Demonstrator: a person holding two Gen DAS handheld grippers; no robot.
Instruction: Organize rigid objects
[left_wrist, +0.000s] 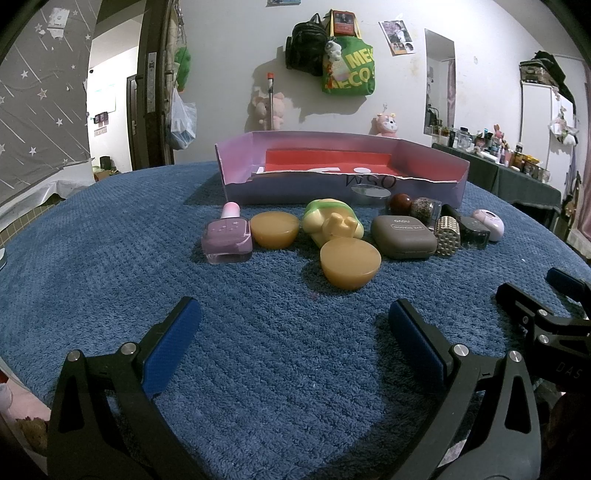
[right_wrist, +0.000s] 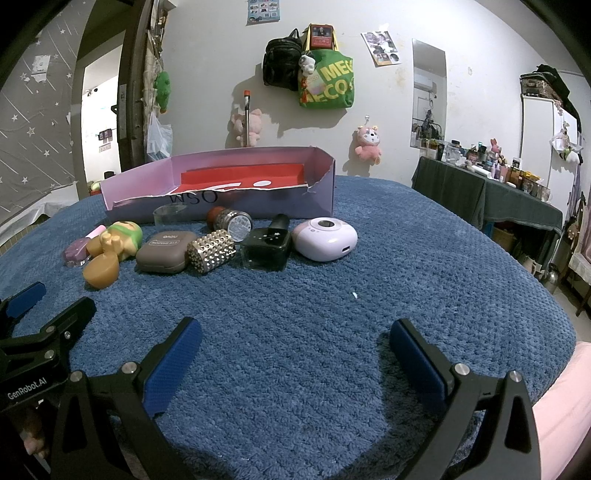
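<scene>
A row of small objects lies on the blue mat in front of a purple cardboard box (left_wrist: 236, 186) (right_wrist: 317, 201) with a red inside. From the left: a purple bottle (left_wrist: 227, 240), two amber half-domes (left_wrist: 274, 229) (left_wrist: 350, 262), a yellow-green toy (left_wrist: 332, 221) (right_wrist: 120, 238), a grey eyeshadow case (left_wrist: 403, 236) (right_wrist: 161, 252), a studded cylinder (left_wrist: 447, 235) (right_wrist: 211, 250), a black bottle (right_wrist: 266, 248) and a pale pink round device (right_wrist: 325, 238). My left gripper (left_wrist: 293, 339) is open and empty, well short of the row. My right gripper (right_wrist: 295, 360) is open and empty too.
A clear round jar (right_wrist: 169, 215), a red ball (left_wrist: 401, 202) and a glitter jar (right_wrist: 232, 221) sit against the box front. A dark table (right_wrist: 491, 192) crowded with bottles stands at the right. Bags and plush toys hang on the back wall.
</scene>
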